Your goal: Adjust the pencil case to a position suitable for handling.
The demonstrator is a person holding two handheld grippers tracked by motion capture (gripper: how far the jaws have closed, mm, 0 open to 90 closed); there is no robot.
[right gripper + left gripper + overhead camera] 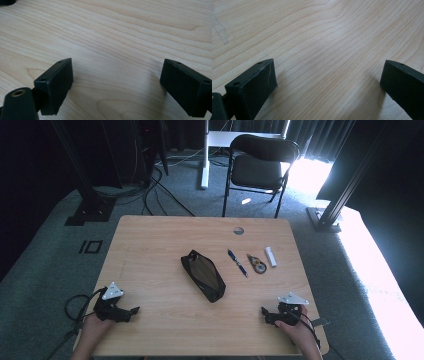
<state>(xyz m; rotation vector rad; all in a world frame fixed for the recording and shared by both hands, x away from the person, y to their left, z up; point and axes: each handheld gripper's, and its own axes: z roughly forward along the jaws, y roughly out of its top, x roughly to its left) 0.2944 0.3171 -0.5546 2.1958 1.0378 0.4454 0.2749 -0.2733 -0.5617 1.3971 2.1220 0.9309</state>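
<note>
While both hands rest at the near edge of the wooden worktop [150,245], the left claw [134,310] lies at the near left corner and the right claw [263,310] at the near right, each pointing inward toward the other and well apart. From the left gripper view, the left claw [328,82] has its two black jaws spread wide with bare wood grain between them, grasping nothing. From the right gripper view, the right claw [116,82] is likewise released, jaws wide over bare wood. Between the two and farther back, a black pencil case [202,275] lies diagonally at the worktop's middle. To its right sit a blue pen [237,262], a small round tape dispenser [257,264] and a white tube [270,256], near one another.
</note>
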